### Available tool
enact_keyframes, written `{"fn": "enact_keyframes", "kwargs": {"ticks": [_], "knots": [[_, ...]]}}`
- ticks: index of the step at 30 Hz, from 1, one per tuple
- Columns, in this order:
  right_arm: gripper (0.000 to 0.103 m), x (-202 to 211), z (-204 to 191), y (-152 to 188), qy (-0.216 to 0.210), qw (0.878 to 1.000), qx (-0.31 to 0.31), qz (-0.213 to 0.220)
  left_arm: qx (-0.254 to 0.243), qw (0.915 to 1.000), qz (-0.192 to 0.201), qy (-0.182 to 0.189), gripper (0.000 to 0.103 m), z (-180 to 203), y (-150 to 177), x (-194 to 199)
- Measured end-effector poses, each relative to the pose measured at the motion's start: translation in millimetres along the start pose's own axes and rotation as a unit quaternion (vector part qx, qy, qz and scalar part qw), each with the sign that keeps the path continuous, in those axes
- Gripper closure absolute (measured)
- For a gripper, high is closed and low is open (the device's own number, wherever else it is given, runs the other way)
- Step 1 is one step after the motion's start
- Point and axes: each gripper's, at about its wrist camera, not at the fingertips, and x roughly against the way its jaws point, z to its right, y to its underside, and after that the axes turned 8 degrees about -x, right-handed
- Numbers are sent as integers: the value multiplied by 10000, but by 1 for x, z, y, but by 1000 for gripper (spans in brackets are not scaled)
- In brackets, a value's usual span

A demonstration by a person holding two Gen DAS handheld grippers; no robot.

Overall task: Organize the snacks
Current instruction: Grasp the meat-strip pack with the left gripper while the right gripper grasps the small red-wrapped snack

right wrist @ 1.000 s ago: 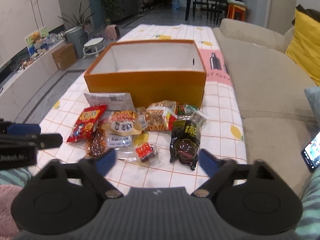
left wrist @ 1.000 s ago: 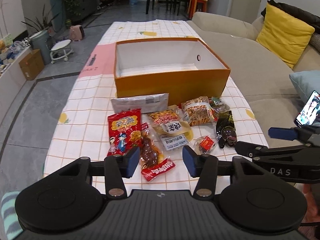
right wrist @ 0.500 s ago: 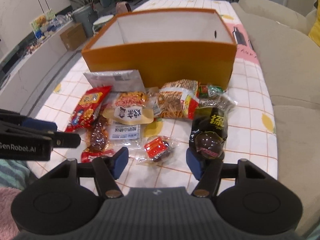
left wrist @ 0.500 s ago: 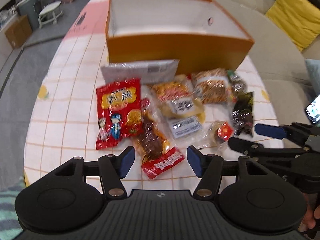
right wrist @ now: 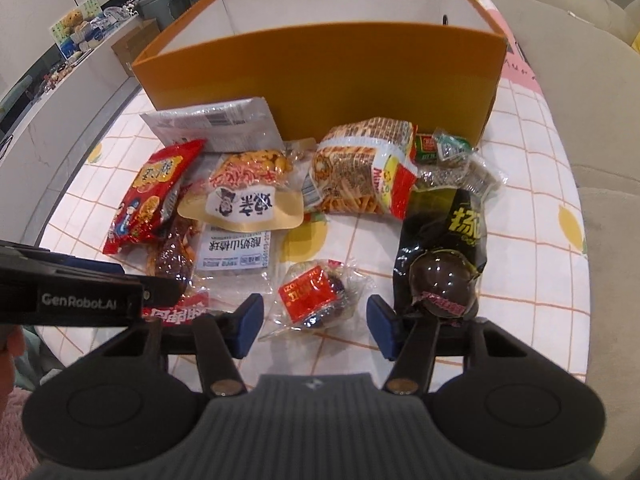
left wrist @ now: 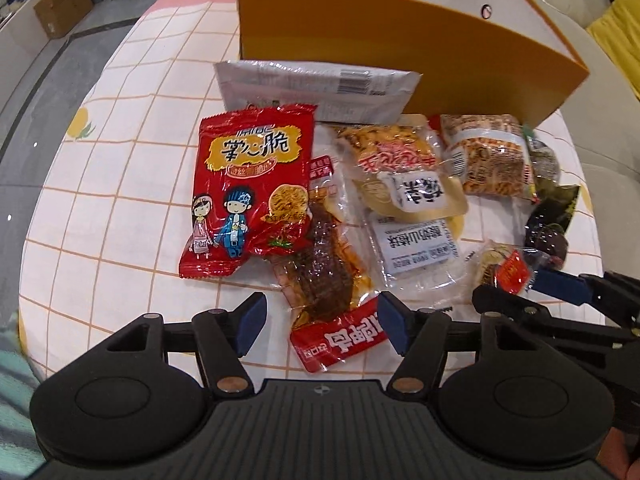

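Note:
Several snack packs lie in front of an open orange box [left wrist: 400,64] [right wrist: 320,68] on the checked tablecloth. My left gripper [left wrist: 320,326] hangs over the near end of a clear pack of brown dried meat with a red label [left wrist: 328,280]; its jaws are opening and the pads stand apart from the pack. My right gripper [right wrist: 312,326] straddles a small clear pack with a red label [right wrist: 310,294]; its jaws are closing, with gaps still on both sides. A black egg pack [right wrist: 444,264] lies right of it, a red cartoon bag [left wrist: 248,188] at the left.
A silver pouch [left wrist: 312,84] leans by the box front. Yellow and striped noodle packs [right wrist: 360,172] and a white label pack [left wrist: 416,248] fill the middle. A beige sofa [right wrist: 580,60] runs along the right table edge; floor and a cardboard box [left wrist: 60,4] lie left.
Both grippers have come down and forward onto the snack pile. The left jaws have widened around the meat pack's end; the right jaws have narrowed around the small red-label pack.

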Motion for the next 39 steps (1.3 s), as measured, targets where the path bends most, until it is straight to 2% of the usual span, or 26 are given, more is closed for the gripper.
{"fn": "enact_keyframes", "kwargs": {"ticks": [6,9,13,18,20,22,27,32,33,34,39], "knots": [[56,-9,1,-1,-37,10000,-31,-79,118,9999,-43,-51,28,-2,-2,-11],[57,-10,3,-1,-45,10000,-31,-58,157,9998,-105,-92,27,-2,-1,-17],[58,-10,5,0,-85,10000,-29,-24,130,9997,5,-186,22,-1,-1,-18],[58,-10,5,-1,-90,10000,-9,16,-4,9989,229,-398,21,4,0,-21],[58,-10,5,-1,-81,10000,11,28,-133,9983,343,-446,26,8,3,-22],[58,-9,4,0,-77,10000,30,36,-226,9977,432,-463,41,12,6,-19],[59,-7,4,2,-55,10000,52,36,-168,9989,347,-282,47,8,9,-14],[60,-4,3,5,-47,10000,78,34,-43,9993,365,59,54,2,16,0],[60,-3,2,5,-60,9999,90,40,-61,9992,389,104,57,2,17,4],[60,-1,2,5,-75,9999,104,47,-79,9990,430,105,66,3,19,9],[61,6,3,7,-91,9998,109,102,-175,9981,566,168,68,5,24,28]]}}
